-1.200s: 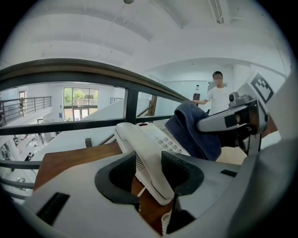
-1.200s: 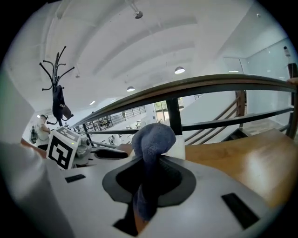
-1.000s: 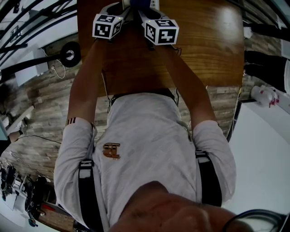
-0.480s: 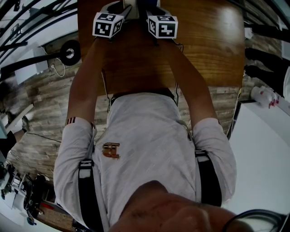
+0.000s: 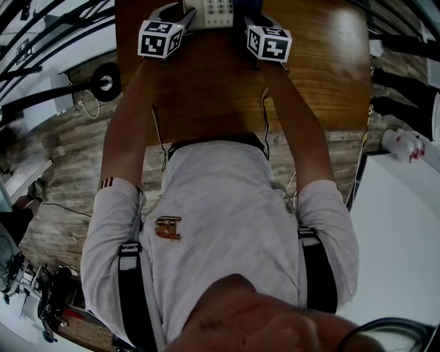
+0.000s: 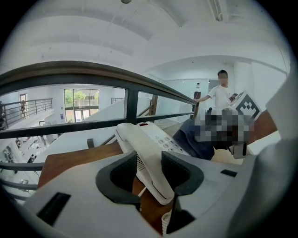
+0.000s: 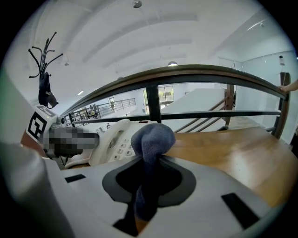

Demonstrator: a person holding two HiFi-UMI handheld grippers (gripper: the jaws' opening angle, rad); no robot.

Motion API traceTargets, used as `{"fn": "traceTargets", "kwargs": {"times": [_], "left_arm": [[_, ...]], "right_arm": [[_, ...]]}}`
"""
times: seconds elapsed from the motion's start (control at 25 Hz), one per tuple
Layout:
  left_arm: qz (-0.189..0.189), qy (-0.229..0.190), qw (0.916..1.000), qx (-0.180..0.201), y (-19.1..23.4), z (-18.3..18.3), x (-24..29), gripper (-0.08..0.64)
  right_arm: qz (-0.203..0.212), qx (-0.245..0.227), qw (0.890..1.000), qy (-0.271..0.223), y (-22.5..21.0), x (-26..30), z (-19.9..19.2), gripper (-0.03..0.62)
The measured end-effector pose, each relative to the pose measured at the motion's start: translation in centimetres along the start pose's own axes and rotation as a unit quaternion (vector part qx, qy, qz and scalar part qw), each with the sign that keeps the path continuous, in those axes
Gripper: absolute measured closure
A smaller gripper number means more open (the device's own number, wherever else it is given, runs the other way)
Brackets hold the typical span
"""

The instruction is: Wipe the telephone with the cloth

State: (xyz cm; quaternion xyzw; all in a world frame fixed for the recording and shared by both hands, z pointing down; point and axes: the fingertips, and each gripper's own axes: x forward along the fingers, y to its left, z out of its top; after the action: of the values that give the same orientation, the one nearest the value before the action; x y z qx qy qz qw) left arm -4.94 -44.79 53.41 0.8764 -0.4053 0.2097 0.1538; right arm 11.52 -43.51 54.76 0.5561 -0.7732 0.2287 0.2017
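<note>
Toward the upper left of the head view, the left claw (image 6: pixel 150 169) reaches over the near edge of the brown wooden counter (image 5: pixel 323 75), with its marker cube at the end of the person's left forearm. In its own view the two dark pads are pressed against the sides of the white handset (image 6: pixel 148 160), which runs up between them from the lower centre of the frame. A bit of coiled cord (image 6: pixel 166 224) shows just below the handset's near end.

The handset lies along the left side of the white telephone (image 5: pixel 214 12). The telephone stands on the counter at the top centre edge of the head view, between the two marker cubes, with its keypad facing up. In the left gripper view the keypad sits just right of the handset.

Right of the keypad is the dark blue cloth (image 7: pixel 152 138). The right claw (image 7: pixel 148 182) is pinching it. One fold runs down between the pads, and a rounded bunch stands above them in the middle of the right gripper view. That bunch is just beside the telephone's right edge, but I cannot tell whether they touch. The right of that view shows bare, glossy counter running to a dark railing (image 7: pixel 195 73) behind it.
</note>
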Motion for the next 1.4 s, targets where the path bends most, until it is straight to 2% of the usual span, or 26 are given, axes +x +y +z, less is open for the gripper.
{"fn": "traceTargets", "kwargs": {"times": [0.16, 0.28, 0.36, 0.48, 0.8, 1.04, 1.2, 1.4], "left_arm": [[0.005, 0.001, 1.0, 0.006, -0.7, 0.2, -0.4, 0.388], [-0.001, -0.018, 0.9998, 0.008, -1.7, 1.2, -1.2, 0.388], [-0.007, -0.043, 0.999, 0.008, -2.5, 2.7, -2.1, 0.399], [-0.018, -0.091, 0.9957, 0.01, -4.2, 5.7, -4.0, 0.455], [-0.03, -0.197, 0.9798, 0.021, -7.8, 11.8, -10.5, 0.518], [-0.029, -0.245, 0.968, 0.046, -10.0, 14.1, -14.8, 0.535], [-0.031, -0.272, 0.9602, 0.054, -11.8, 14.5, -17.5, 0.537], [-0.034, -0.284, 0.9572, 0.047, -13.8, 14.2, -19.2, 0.54]], "right_arm": [[0.042, 0.004, 0.998, -0.047, 1.4, -1.8, 1.9, 0.514], [0.073, -0.008, 0.994, -0.084, 3.0, -3.3, 4.0, 0.514], [0.092, -0.015, 0.99, -0.105, 4.0, -4.5, 5.4, 0.514], [0.119, -0.03, 0.983, -0.138, 5.4, -6.8, 7.5, 0.514], [0.188, -0.056, 0.957, -0.215, 10.0, -12.9, 11.6, 0.514], [0.217, -0.06, 0.94, -0.256, 12.3, -16.9, 12.8, 0.514], [0.226, -0.061, 0.933, -0.275, 13.5, -19.6, 12.0, 0.514], [0.235, -0.06, 0.928, -0.283, 13.9, -21.9, 10.5, 0.514]]}}
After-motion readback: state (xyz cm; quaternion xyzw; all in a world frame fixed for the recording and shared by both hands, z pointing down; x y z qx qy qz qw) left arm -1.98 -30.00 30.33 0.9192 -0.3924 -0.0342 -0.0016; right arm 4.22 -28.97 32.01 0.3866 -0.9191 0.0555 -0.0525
